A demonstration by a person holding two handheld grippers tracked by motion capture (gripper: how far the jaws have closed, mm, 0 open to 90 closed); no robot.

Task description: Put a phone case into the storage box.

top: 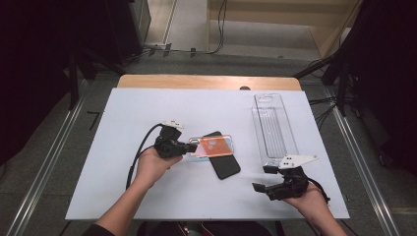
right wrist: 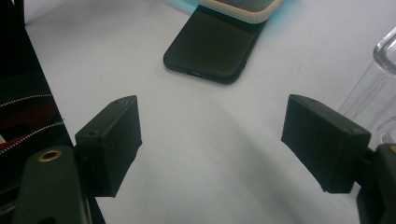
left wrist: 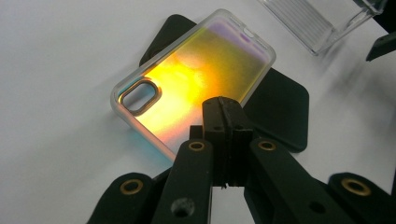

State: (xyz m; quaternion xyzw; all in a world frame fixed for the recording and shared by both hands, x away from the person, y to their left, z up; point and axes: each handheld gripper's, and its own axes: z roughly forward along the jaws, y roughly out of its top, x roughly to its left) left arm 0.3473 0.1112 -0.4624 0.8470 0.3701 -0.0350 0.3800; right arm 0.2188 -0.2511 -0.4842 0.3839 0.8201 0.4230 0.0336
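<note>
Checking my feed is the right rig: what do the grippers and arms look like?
The left gripper and right gripper are black, with brass-coloured rivets. A black cable trails from the left; a pale three-cornered plate tops the right. Dark sleeve on the left arm.

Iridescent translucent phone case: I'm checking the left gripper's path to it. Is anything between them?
Nothing visible does. The left gripper, jaws shut, sits at the long edge of the iridescent translucent phone case. The black phone lies beneath the case, not between.

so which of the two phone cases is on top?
The iridescent orange case with a clear rim; it lies crosswise over the black case, which rests flat on the table.
</note>
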